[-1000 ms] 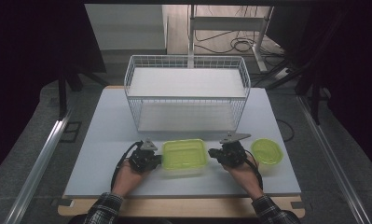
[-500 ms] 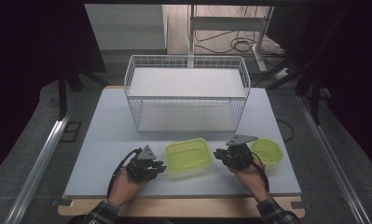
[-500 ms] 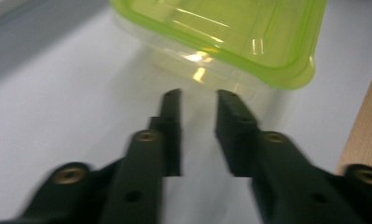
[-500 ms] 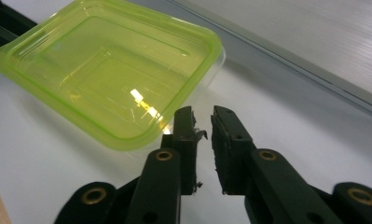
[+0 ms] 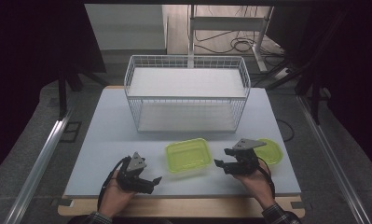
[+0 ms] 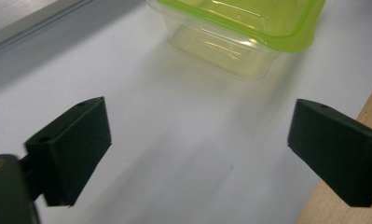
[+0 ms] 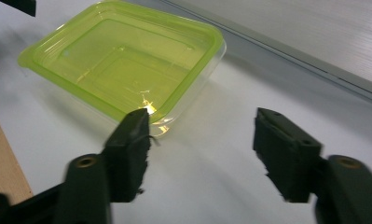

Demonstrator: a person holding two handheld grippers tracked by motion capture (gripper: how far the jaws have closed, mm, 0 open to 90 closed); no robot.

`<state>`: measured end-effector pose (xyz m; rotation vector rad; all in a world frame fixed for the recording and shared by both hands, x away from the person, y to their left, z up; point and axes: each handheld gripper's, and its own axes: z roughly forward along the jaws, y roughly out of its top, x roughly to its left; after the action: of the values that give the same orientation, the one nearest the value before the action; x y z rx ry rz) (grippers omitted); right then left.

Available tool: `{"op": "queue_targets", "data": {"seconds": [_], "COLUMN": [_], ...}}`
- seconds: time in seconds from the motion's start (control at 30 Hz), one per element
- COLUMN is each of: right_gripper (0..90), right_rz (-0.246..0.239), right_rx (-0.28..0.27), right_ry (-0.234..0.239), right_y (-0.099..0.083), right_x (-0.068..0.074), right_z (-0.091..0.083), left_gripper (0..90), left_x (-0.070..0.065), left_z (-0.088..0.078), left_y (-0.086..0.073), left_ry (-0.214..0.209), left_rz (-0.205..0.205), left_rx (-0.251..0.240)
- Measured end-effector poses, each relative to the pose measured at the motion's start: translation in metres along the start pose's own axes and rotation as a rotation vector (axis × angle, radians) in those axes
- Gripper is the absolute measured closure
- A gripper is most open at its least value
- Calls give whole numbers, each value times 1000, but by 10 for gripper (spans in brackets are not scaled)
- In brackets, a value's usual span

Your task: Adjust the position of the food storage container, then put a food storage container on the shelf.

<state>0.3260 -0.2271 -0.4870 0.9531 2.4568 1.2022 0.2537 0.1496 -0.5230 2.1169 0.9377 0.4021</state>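
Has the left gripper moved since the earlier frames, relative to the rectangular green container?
Yes. The left gripper has drawn back from the green container toward the table's near edge. Its jaws have just been opening, with nothing between them.

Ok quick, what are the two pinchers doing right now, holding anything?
Left gripper: open, jaws just widened, nothing between them, apart from the lidded green container.
Right gripper: open, jaws just widened, holding nothing, beside the container.
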Motion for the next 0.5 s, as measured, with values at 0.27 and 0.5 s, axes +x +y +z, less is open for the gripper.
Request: {"op": "queue_targets", "data": {"seconds": [0.27,0.5], "right_gripper": [153,60], "right_rz": [23,80], "right_rx": [-2,48], "right_ry": [26,23], "right_y": [-1,1], "right_x": [-2,-2], "right_z": [8,15], "left_gripper": [9,7], "left_x": [-2,-2], "left_z": [-5,-5], "left_y": [-8,-12], "left_ry": [-13,2], "left_rz": [3,16], "left_rx": [-51,-40]}}
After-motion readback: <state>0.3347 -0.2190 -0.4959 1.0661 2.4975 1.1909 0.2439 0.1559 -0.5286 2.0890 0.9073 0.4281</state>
